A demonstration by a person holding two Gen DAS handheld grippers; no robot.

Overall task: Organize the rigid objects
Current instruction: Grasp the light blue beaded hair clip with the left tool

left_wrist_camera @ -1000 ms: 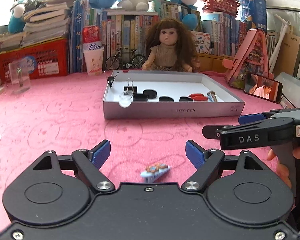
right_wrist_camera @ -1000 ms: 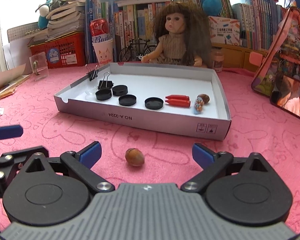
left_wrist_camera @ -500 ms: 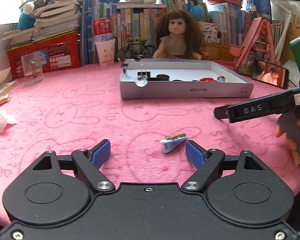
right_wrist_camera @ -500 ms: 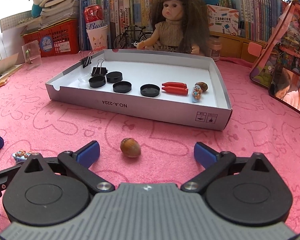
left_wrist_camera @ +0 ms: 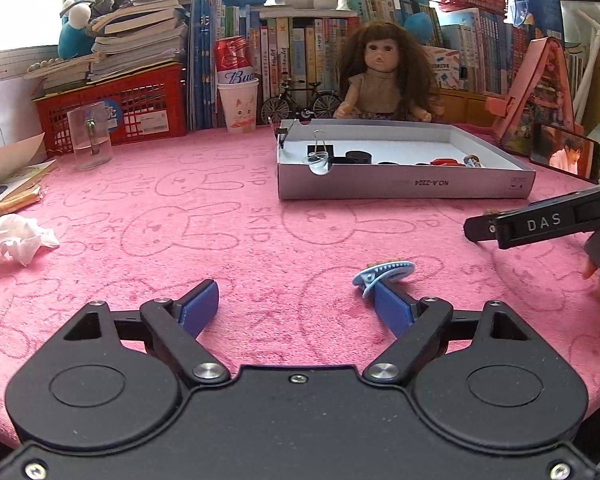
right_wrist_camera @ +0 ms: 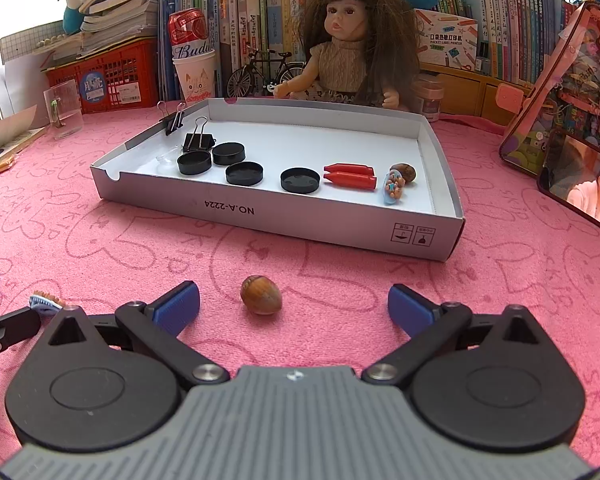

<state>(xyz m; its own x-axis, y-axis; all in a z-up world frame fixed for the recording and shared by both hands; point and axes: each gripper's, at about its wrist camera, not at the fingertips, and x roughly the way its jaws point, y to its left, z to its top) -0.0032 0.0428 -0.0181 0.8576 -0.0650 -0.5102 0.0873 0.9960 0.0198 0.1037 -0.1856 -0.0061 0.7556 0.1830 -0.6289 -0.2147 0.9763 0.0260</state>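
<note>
From the left wrist, the left gripper [left_wrist_camera: 296,304] hung low over the pink table [left_wrist_camera: 140,216], its jaws spread and still opening, with nothing pinched between them. A small blue packet [left_wrist_camera: 384,273] lay on the cloth near the table's front edge, touching the tip of the right-hand finger [left_wrist_camera: 392,310] rather than sitting in the gap. Farther back, toward the rear right of the table, stood the white box [left_wrist_camera: 404,189], with a doll [left_wrist_camera: 384,80] seated just behind it. A crumpled tissue [left_wrist_camera: 14,240] lay near the left edge. The right gripper's black finger entered from the right edge of this view.

From the right wrist, the right gripper [right_wrist_camera: 294,306] was spread wide, empty. A brown nut [right_wrist_camera: 261,294] rested on the cloth between its fingers, closer to the left one and touching neither. The box held black caps [right_wrist_camera: 244,173], binder clips [right_wrist_camera: 198,142], two red pieces [right_wrist_camera: 350,176], another packet and another nut along its front wall.
</note>
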